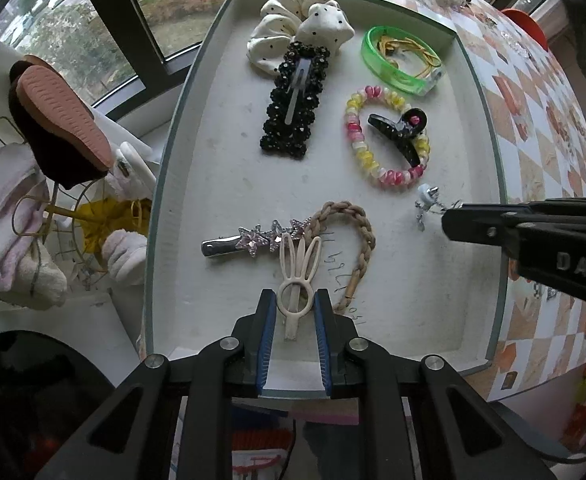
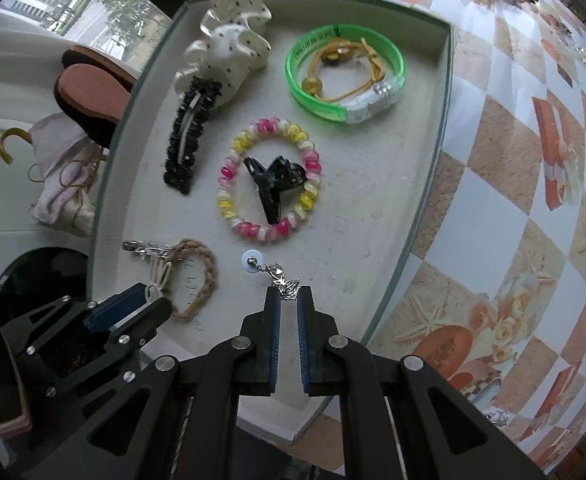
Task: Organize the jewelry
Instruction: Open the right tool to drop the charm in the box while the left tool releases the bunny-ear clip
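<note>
The handwriting on the tray (image 1: 221,152) floor beside the braided band (image 1: 357,240) cannot be read. The silver earring's (image 2: 281,276) lower end is hidden between the pads of the right tongs (image 2: 289,294), which are closed narrowly on it. The cream rabbit-ear clip (image 1: 297,280) is gripped at its ring by the left tongs (image 1: 295,300), low over the tray on the checkered worktop (image 2: 513,200).

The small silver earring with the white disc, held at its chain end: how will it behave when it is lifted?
The earring will probably dangle: its thin chain looks floppy. It looks very light. The right gripper pinches only the chain tip, so it might slip.
</note>
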